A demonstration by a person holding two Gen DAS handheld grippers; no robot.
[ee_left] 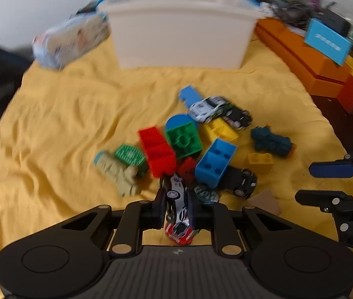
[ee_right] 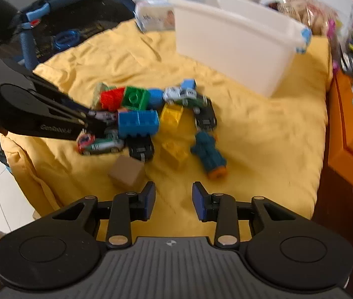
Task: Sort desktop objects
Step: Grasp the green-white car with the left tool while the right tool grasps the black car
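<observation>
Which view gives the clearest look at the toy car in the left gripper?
The left wrist view: the red, white and black toy car sits clamped between the left gripper pads, close up. The right wrist view shows only its red end poking out below that gripper.

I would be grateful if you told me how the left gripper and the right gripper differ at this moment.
The left gripper is shut on a toy car with a red end; the right gripper is open and holds nothing. The left gripper sits at the near edge of the toy pile, while the right gripper hangs over bare yellow cloth, short of the toys. Both have black bodies and blue pads and point down toward the cloth.
</observation>
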